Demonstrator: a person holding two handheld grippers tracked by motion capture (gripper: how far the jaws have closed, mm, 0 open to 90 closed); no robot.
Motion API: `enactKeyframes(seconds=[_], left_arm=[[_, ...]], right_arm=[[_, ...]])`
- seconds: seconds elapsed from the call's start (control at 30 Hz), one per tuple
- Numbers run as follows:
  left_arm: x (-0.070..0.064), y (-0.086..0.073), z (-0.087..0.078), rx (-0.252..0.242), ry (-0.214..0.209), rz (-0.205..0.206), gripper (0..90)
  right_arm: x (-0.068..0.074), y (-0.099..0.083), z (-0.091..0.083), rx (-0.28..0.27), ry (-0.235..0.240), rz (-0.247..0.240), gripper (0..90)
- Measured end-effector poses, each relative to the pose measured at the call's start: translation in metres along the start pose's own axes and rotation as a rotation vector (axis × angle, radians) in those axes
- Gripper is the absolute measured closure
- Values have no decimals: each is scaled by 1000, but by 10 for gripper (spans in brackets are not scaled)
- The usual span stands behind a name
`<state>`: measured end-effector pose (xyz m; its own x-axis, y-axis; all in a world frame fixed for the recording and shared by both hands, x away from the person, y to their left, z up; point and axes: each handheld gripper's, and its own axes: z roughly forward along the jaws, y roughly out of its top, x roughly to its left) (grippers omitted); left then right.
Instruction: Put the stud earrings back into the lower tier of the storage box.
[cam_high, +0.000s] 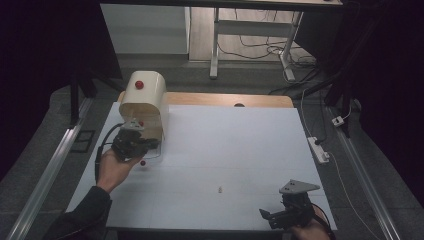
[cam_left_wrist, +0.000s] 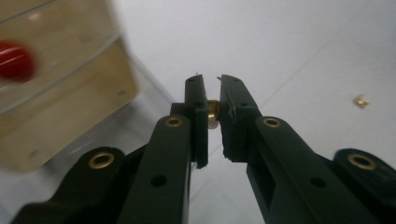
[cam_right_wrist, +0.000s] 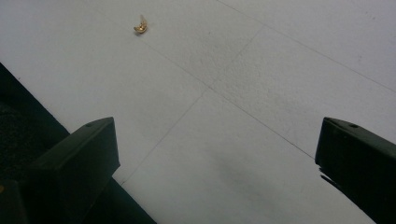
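On the white table (cam_high: 225, 145), at its far left corner, stands a cream, arch-topped wooden box (cam_high: 145, 97) with a red knob (cam_high: 139, 84) on top. Its front is partly hidden in the high view by the left gripper (cam_high: 145, 145), which the person's left hand (cam_high: 114, 170) holds just in front of it. A thin wire-edged clear panel seems to lie at the box's foot, but it is hard to make out. A small red dot (cam_high: 143, 162) shows on the table beside the hand; what it is cannot be told.

From the left gripper view, the left gripper (cam_left_wrist: 211, 84) has its jaws drawn nearly together, with a small brass piece (cam_left_wrist: 213, 114) pinched between them well back from the tips. Most of that piece is covered by the jaws, so its shape is unclear. To the left the box (cam_left_wrist: 60, 107) is blurred, with a red blob (cam_left_wrist: 16, 60) behind a clear sheet. Another tiny brass bit (cam_left_wrist: 360, 101) lies on the table to the right.

Near the table's front edge, at the right, the right gripper (cam_high: 280, 216) is cut off by the frame's bottom along with the right hand (cam_high: 310, 232). In the right gripper view, the right gripper (cam_right_wrist: 215, 154) has its jaws spread wide with nothing between them, over bare table (cam_right_wrist: 243, 116). A small brass bit (cam_right_wrist: 140, 27) lies farther off, too small to identify; in the high view it shows as a pale speck (cam_high: 219, 189) mid-table.
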<state>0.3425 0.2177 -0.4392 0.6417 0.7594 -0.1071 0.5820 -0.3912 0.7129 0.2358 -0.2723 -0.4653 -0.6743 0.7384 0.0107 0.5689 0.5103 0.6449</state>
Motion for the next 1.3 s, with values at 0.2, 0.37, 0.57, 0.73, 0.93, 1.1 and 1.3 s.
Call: enactKeyframes(seconds=[0.2,0.37,0.57,0.73,0.93,1.1,1.3], left_arm=[[22,-16,-3,18,55,-60,811],[30,-26,7,56,83,-75,805],[34,-32,21,81,92,-87,744],[32,-29,22,78,89,-83,584],[27,-23,15,36,59,-98,435],[15,-18,12,1,-4,-94,322],[-12,-9,17,20,-58,-20,180]], right_arm=[[0,0,0,5,0,-2,11],[0,0,1,6,3,-2,11],[0,0,0,7,2,-2,11],[0,0,0,5,2,-2,11],[0,0,0,6,3,-2,11],[0,0,0,5,5,-2,11],[0,0,0,7,5,-3,11]])
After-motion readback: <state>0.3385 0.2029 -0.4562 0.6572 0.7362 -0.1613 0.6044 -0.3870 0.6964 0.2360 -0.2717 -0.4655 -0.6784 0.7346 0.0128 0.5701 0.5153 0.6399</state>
